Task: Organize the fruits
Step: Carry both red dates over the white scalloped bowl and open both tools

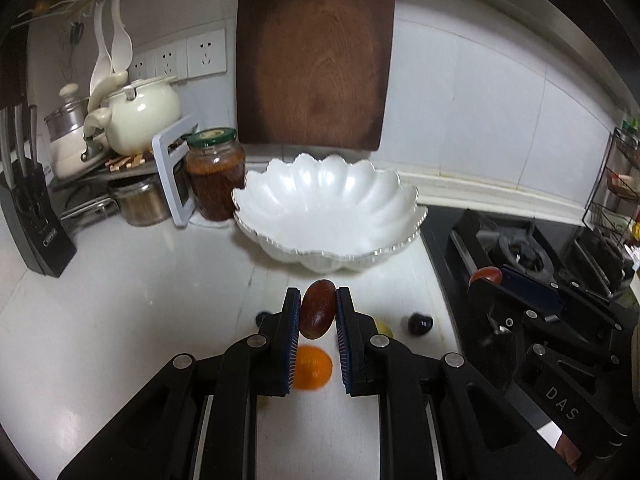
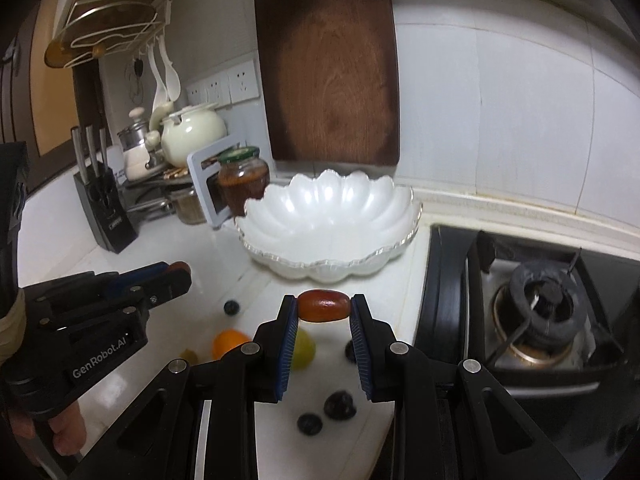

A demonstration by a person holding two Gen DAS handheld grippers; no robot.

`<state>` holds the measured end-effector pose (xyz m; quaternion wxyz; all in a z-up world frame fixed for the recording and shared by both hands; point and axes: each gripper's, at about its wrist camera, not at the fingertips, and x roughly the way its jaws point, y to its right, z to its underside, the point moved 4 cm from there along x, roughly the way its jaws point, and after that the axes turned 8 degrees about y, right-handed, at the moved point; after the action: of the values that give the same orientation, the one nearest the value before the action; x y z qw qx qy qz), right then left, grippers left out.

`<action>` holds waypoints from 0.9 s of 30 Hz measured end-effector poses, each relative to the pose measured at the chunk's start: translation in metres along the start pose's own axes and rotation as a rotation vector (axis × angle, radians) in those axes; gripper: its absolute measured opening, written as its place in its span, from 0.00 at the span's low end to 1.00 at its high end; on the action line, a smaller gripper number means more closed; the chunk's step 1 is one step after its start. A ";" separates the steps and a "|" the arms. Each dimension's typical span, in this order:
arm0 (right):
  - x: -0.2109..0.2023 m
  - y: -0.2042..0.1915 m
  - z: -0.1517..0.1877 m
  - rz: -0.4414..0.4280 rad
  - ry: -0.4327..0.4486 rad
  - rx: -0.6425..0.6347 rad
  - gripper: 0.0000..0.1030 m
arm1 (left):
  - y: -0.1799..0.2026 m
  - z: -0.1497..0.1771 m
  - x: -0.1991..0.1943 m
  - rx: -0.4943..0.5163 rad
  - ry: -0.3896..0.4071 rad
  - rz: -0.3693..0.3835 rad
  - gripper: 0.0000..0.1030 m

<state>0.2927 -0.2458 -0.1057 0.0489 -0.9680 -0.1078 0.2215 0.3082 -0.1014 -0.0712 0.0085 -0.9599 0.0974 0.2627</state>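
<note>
Hidden: yellow-green fruit (image 2: 303, 349) half behind right tongs' finger | Left tongs (image 1: 318, 312) clamped on upright reddish-brown fruit (image 1: 318, 314), orange (image 1: 313, 367) on table (image 1: 120, 320) below | Right tongs (image 2: 324, 306) clamped on sideways red-brown fruit (image 2: 323, 306) | White scalloped bowl (image 2: 328, 216) just ahead of both; dark berries (image 2: 309, 424) beneath.

1. We are seeing bare counter (image 2: 256, 280) lying between the fruit and the bowl (image 2: 328, 216).
2. The bowl's inside is sitting open from above.
3. A jar (image 2: 242, 184) is standing just left of the bowl, a board (image 2: 332, 68) leaning behind it.
4. The stove (image 2: 536, 304) is crowding the right edge.
5. An orange (image 2: 228, 342) and berries (image 2: 232, 307) are dotting the near counter.
</note>
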 end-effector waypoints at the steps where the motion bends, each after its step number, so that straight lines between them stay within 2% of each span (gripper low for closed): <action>1: 0.002 0.001 -0.003 -0.001 0.004 0.004 0.27 | -0.001 -0.003 0.002 -0.001 0.003 -0.004 0.18; 10: 0.022 0.000 -0.032 0.025 0.050 0.014 0.27 | -0.013 -0.038 0.023 -0.006 0.038 0.024 0.18; 17: 0.038 0.000 -0.060 0.079 0.090 0.009 0.27 | -0.022 -0.065 0.043 0.000 0.041 0.050 0.18; 27: 0.075 0.004 -0.097 0.135 0.104 0.002 0.27 | -0.032 -0.105 0.077 0.002 0.051 0.086 0.18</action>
<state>0.4015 -0.2371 -0.0506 0.0404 -0.9831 -0.0393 0.1740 0.4318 -0.0913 -0.0206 -0.0043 -0.9612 0.1388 0.2382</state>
